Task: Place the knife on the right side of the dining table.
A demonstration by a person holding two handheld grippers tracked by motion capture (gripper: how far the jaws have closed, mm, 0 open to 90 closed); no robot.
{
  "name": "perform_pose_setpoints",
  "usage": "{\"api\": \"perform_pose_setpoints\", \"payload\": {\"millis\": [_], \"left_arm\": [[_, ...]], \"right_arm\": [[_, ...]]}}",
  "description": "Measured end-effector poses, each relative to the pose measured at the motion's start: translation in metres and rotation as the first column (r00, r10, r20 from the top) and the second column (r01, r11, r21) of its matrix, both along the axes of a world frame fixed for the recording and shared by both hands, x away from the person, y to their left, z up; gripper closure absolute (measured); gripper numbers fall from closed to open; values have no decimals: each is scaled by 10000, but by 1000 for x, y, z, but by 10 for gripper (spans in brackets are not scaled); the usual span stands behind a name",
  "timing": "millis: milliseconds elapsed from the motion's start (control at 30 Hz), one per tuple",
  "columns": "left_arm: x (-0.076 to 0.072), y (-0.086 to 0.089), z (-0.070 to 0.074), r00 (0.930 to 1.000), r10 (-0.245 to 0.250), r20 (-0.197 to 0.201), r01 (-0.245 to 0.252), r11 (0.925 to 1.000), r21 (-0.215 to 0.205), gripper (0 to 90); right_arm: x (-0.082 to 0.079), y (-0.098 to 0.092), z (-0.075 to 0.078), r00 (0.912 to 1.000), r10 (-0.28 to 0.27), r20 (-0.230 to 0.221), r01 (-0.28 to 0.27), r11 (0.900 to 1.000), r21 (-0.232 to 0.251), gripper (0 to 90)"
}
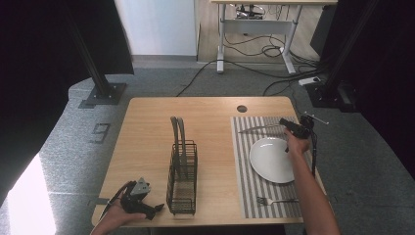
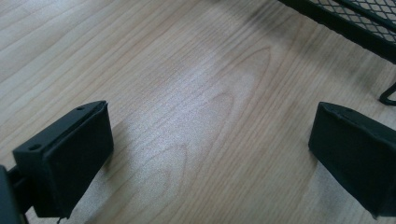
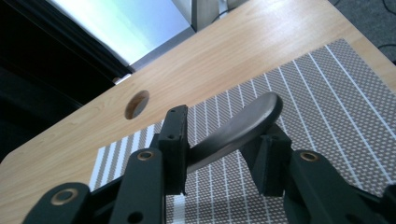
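Though clamped, knife (image 3: pixel 243 128) blade perhaps hidden.

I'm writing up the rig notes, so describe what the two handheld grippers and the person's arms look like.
Both grippers are black. The left gripper carries a grey three-cornered plate on top, and its jaws end in blocky black pads. The right gripper has linkage arms with brass-coloured pivot rivets and a dark cable trailing down. Both forearms are bare, no sleeves.
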State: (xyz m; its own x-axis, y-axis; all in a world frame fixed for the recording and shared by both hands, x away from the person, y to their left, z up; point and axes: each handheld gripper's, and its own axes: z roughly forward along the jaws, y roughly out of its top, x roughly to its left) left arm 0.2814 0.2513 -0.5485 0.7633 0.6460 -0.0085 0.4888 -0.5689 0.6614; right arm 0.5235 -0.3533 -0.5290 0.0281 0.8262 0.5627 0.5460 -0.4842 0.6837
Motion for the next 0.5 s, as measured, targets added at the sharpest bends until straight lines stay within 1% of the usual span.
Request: {"api": "perform_pose_setpoints", "payload": {"millis": [33,133,200,333,367,500], "left_arm": [[0,0,0,10000,0,2,0,10000,0,0],[0,0,0,10000,0,-1,0,10000,1,0],[0,0,0,10000,-2,1,2,10000,2,0],[0,0,0,10000,-2,0,2,10000,2,0],[0,0,0,10000,1,1,-1,10000,0,0],[0,0,0,10000,-2,-1,2,10000,3,0]], "right_arm": [[0,-1,-1,10000,-33,-83,33,10000,64,610],[1,-1,-2,9999,-60,-111,61,10000,12,608],[1,-2,-4,9995,-114,-284,116,9999,81,601],[2,-3,-7,9988,-192,-441,200,9997,165,595],[2,-3,-8,9982,-239,-548,252,9994,235,592],[3,-4,-10,9976,-293,-633,307,9993,213,586]]}}
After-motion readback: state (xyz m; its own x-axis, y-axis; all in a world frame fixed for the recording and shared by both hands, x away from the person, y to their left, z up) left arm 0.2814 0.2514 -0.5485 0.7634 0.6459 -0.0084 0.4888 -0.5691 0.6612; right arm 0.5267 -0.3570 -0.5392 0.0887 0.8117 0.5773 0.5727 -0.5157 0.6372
